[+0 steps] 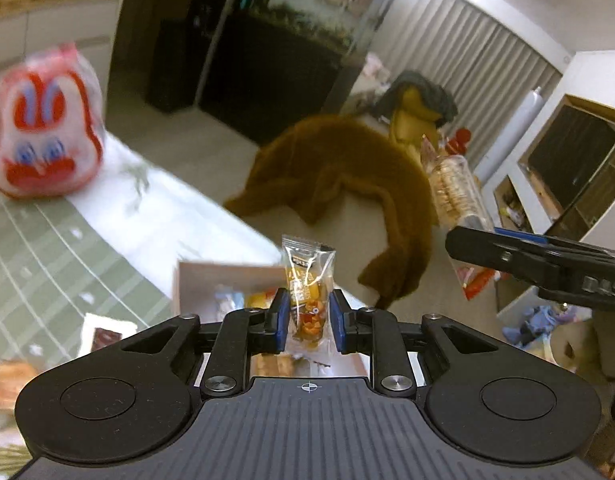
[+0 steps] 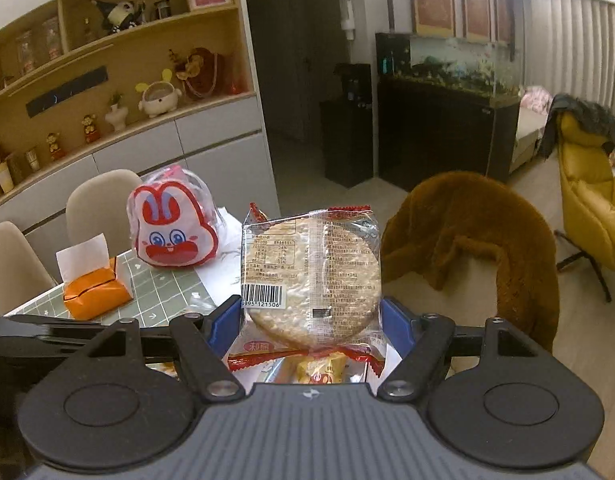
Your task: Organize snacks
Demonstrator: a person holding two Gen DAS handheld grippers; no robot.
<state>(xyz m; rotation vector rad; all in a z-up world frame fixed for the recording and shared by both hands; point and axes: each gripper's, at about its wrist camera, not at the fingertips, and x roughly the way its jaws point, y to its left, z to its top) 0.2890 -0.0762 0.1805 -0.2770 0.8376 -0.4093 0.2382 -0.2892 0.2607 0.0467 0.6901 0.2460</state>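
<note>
Candy packet [image 1: 308, 300] in left jaws | cracker pack [image 2: 312, 276] in right jaws

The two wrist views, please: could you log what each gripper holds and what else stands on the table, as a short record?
left gripper: shut on small clear snack packet, held upright
right gripper: shut on rice cracker pack, barcode side facing the camera
table: rabbit-face bag, orange tissue pack
beyond table: brown fur coat draped over a chair
</note>
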